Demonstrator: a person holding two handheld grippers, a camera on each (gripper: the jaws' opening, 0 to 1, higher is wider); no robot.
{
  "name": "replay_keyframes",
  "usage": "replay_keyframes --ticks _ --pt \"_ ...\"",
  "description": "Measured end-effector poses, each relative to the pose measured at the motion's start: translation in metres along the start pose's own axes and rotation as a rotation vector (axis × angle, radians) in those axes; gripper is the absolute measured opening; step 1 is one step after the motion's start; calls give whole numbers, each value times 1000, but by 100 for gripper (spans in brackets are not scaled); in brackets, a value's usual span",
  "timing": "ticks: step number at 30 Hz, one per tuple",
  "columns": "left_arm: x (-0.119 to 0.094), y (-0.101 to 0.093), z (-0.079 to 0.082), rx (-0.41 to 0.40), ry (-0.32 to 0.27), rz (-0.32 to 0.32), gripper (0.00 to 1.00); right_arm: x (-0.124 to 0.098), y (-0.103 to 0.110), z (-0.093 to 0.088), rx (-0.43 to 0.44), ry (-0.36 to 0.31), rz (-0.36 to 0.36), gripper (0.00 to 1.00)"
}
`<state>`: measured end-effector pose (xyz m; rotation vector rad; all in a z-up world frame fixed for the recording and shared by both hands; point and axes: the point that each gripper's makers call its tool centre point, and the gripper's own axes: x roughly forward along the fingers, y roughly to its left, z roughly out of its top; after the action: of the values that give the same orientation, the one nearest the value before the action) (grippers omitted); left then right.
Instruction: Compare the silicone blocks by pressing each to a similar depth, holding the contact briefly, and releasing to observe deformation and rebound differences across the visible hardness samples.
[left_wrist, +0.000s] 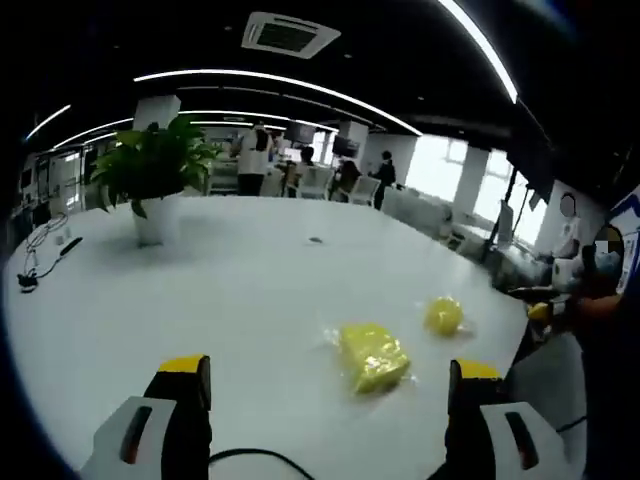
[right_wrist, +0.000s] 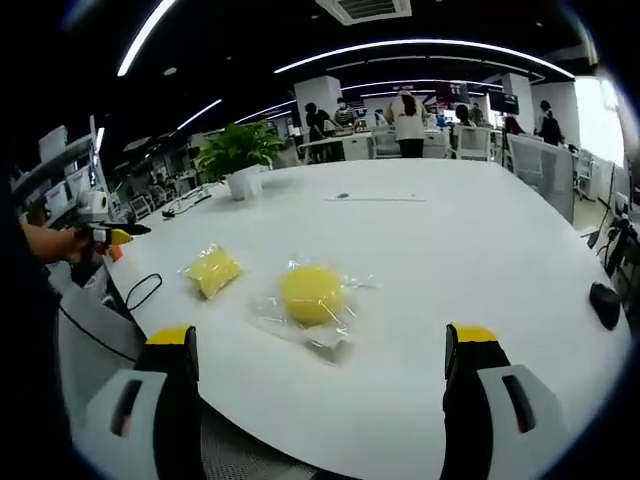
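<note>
Right gripper w/ jaws wide open & empty hangs by the table edge facing the round block, left gripper same, facing the square block, prob lining up presses.

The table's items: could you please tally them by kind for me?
Yellow silicone blocks in clear wrap: 2, a squarish block and a round block
Potted plant: 1
Black cable: 1
Total: 4, on the white table
</note>
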<state>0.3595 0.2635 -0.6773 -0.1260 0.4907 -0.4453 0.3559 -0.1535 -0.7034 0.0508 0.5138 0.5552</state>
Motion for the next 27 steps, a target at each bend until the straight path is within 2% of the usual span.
replay_keyframes --ticks 8,11,13,15,19,25,27 --pt "-2 -3 8 -14 -36 -6 100 -6 -3 2 -7 -5 -29 96" --pt "-3 -1 14 -53 -55 -8 100 -8 -2 2 -3 -13 -32 96" --pt "-5 7 21 -79 -88 19 100 -9 -3 2 -2 -14 -36 96" --pt "-6 11 23 -92 -91 28 100 -10 -2 2 6 -11 -38 96" --pt "-6 9 19 -41 -64 16 100 -10 1 3 1 -15 -31 96" --pt "-7 9 17 -36 -53 16 100 -7 2 3 11 -11 -13 96" --pt "-6 10 10 -24 -15 36 100 -6 3 4 4 -11 -7 96"
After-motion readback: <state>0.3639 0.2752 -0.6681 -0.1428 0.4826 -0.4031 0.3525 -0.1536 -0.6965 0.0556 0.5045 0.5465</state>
